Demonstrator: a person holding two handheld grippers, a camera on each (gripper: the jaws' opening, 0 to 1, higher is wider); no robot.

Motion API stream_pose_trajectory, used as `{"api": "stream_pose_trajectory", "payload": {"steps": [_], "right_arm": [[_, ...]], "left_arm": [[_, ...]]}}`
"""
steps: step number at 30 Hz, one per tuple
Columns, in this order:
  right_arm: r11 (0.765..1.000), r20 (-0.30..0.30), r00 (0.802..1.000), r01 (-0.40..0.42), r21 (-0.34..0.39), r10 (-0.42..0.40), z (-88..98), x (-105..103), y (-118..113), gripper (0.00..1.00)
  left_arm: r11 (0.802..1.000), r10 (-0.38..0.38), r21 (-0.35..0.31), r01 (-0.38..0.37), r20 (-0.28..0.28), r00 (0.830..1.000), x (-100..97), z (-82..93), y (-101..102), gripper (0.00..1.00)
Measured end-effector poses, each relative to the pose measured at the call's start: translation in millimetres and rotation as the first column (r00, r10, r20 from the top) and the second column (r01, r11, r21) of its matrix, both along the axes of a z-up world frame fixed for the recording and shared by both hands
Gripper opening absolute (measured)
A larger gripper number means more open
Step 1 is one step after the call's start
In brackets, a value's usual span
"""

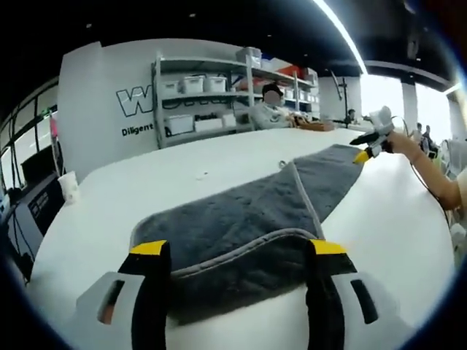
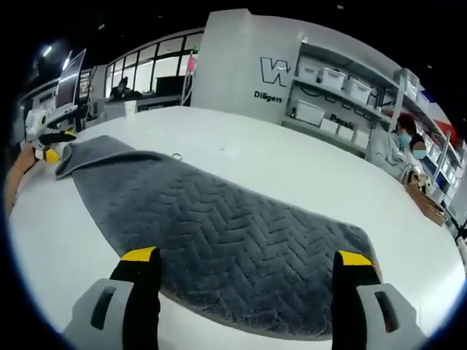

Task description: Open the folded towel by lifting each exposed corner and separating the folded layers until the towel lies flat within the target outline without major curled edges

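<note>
Left gripper view shows the grey towel (image 1: 248,233) stretched across the white tabletop (image 1: 146,189), near edge folded over between the left gripper (image 1: 238,251)'s spread jaws. Right gripper (image 2: 248,259) hovers over the towel's other end, jaws likewise spread wide.

The towel (image 2: 219,240) is dark grey with a raised herringbone pattern and a lighter grey edge binding. The table (image 1: 204,157) is plain white. Both grippers, left gripper (image 1: 238,251) and right gripper (image 2: 248,259), have black jaws with yellow tips on light grey bodies.
</note>
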State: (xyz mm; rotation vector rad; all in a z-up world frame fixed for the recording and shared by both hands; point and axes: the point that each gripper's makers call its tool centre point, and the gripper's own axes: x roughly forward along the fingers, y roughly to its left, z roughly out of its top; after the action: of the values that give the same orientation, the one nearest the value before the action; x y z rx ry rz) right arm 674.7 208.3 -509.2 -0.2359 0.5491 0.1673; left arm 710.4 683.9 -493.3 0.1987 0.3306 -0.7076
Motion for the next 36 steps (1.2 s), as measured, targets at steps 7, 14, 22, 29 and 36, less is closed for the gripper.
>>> {"api": "stream_pose_trajectory", "payload": {"steps": [7,14,22,29,36], "right_arm": [[1.0,-0.004,1.0,0.001,-0.002,-0.001,-0.9,1.0,-1.4,0.98],[1.0,-0.008,1.0,0.001,-0.006,-0.002,-1.9,0.6,-1.5,0.97],[1.0,-0.009,1.0,0.0,-0.008,0.0,-2.2,-0.9,-0.9,0.97],[1.0,-0.012,1.0,0.0,-0.008,0.0,-2.6,0.2,-2.0,0.97],[1.0,-0.016,1.0,-0.001,-0.011,0.001,-3.9,1.0,-2.4,0.97]], "left_arm": [[0.999,-0.016,0.039,0.017,-0.005,1.0,-2.1,-3.4,8.2,0.51],[0.985,-0.043,0.167,0.044,-0.012,0.999,-2.9,-21.2,3.9,0.33],[0.981,-0.066,0.181,0.065,-0.003,0.998,-5.4,-21.5,1.7,0.19],[0.975,-0.103,0.199,0.099,0.011,0.995,-11.6,-19.1,-2.7,0.07],[0.974,-0.125,0.193,0.122,0.005,0.992,-17.1,-16.7,-0.1,0.05]]}}
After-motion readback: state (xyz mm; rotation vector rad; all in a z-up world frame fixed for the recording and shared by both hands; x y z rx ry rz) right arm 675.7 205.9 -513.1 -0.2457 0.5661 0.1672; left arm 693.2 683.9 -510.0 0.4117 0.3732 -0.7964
